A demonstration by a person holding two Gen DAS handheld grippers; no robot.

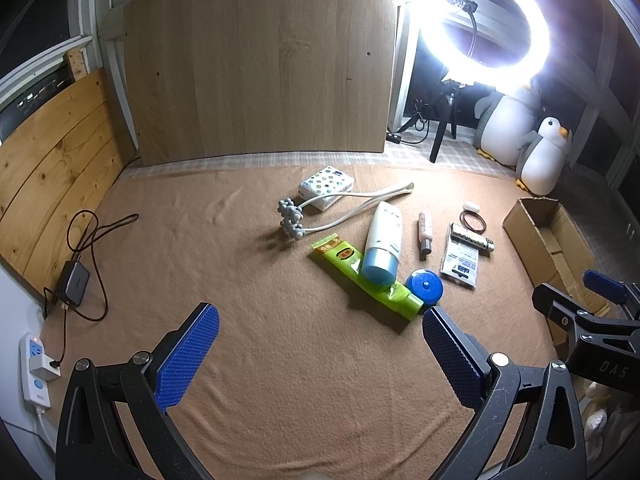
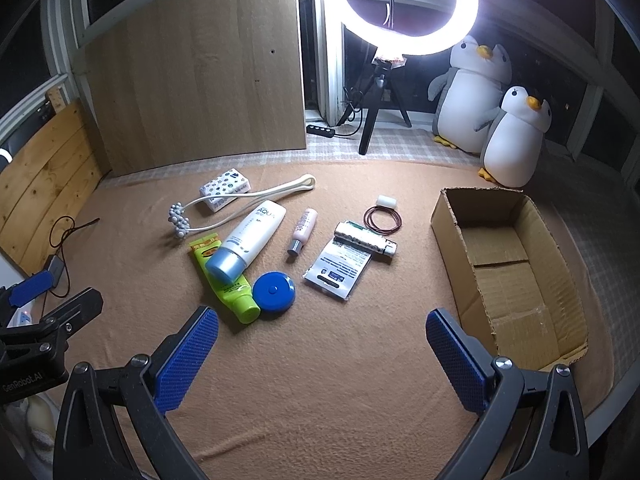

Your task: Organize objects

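Both claws held wide open and empty over tan blanket [image 2: 320, 360], left gripper [image 1: 320, 356], right gripper [image 2: 322, 356], blue round lid [image 2: 274, 292] and green tube [image 2: 224, 280] ahead-left of right claw, white bottle [image 2: 248, 244] laid across tube, open cardboard box [image 2: 452, 236] ahead-right.

A lit ring light [image 2: 410, 8] on a tripod, two plush penguins [image 2: 516, 140], perhaps a charger [image 1: 72, 284].
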